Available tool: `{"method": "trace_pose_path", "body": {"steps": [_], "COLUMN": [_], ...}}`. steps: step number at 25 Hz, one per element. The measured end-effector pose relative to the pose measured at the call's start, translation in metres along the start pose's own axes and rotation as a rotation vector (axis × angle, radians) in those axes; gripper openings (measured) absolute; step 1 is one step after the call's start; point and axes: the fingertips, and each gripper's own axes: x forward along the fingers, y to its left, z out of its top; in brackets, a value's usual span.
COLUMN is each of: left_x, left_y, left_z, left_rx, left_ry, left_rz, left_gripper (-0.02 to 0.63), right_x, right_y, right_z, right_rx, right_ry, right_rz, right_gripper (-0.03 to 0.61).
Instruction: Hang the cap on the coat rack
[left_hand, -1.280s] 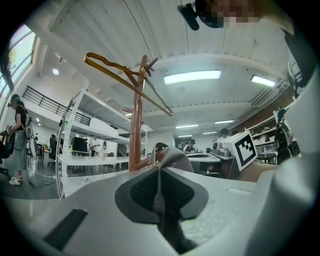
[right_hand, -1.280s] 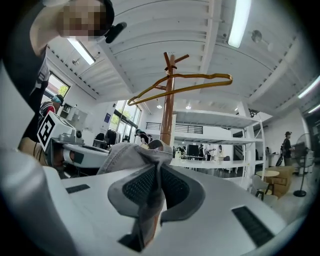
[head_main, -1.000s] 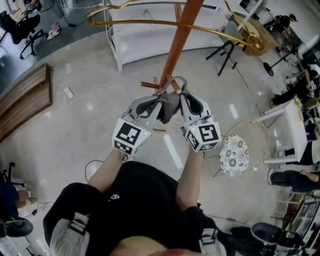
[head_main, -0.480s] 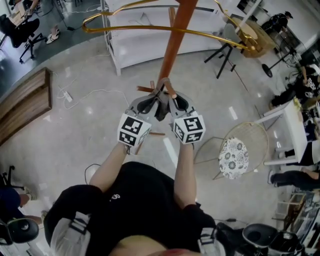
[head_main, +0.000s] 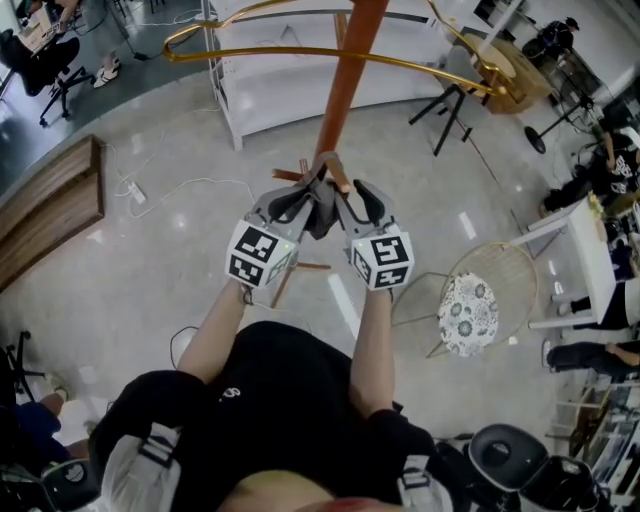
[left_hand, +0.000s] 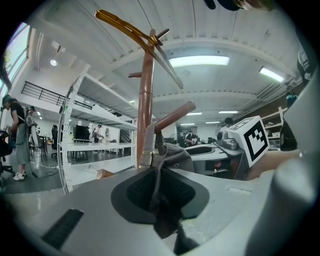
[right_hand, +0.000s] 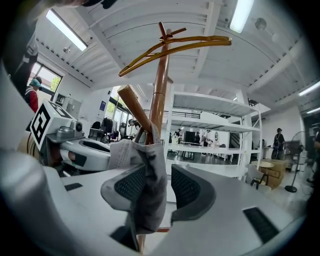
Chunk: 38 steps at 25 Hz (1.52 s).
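Note:
The grey cap (head_main: 322, 207) hangs bunched between my two grippers, right against the orange-brown coat rack pole (head_main: 340, 90). In the left gripper view the cap (left_hand: 174, 156) sits at the foot of a slanted wooden peg (left_hand: 175, 115), and my left gripper (left_hand: 162, 197) is shut on a fold of it. In the right gripper view the cap (right_hand: 150, 185) drapes from the peg (right_hand: 132, 102) down between the jaws of my right gripper (right_hand: 167, 187). Those jaws are opening: the cloth lies along the left pad, with a gap to the right pad.
Gold curved arms (head_main: 300, 45) cross the rack's top. A white shelving unit (head_main: 290, 60) stands behind the rack, a tripod (head_main: 450, 100) to its right. A wire chair with a floral cushion (head_main: 468, 310) is at the right, a wooden bench (head_main: 50, 200) at the left. People sit at the edges.
Both grippers drew closer together and in toward the pole with the cap. The right gripper's jaws have spread apart off the cap; the left still pinches it.

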Motion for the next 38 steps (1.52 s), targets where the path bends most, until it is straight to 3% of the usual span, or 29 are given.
{"method": "trace_pose_path", "body": {"steps": [4,9,15,21,26,29,34,38], "left_x": [-0.012,-0.038,-0.061,-0.073,-0.074,-0.074,-0.062,-0.057], "left_y": [0.005,0.008,0.003,-0.008,0.003,0.015,-0.014,-0.026], "left_z": [0.001,0.010,0.018,0.012,-0.010,-0.031,-0.052,-0.064], "left_rx": [-0.015,-0.228,-0.246,-0.373,-0.390,-0.364,-0.296,-0.250], "left_ry": [-0.004,-0.113,-0.182,-0.251,-0.187,-0.110,-0.026,0.035], "left_rz": [0.001,-0.024,0.015,-0.032,0.083,0.171,0.199,0.229], "left_gripper": [0.047,0.061,0.060,0.072,0.063,0.000,0.000,0.000], "right_x": [-0.022,-0.044,-0.060,-0.073,-0.078,-0.073,-0.085,-0.088], "right_y": [-0.009,-0.012,0.001,0.011,0.011,0.017,0.015,0.017], "right_z": [0.003,-0.001,-0.024,-0.042,-0.038,-0.041,-0.044,-0.054], "right_rx": [0.013,0.063,0.131,0.161,0.169,0.177,0.167,0.148], "right_ry": [-0.017,-0.042,-0.027,0.008,-0.011,-0.026,-0.047,0.014], "right_rz": [-0.046,-0.079,-0.092,-0.082,-0.089,-0.095,-0.154,-0.147], "right_gripper": [0.107,0.050,0.016,0.014,0.009,0.006,0.000,-0.002]}}
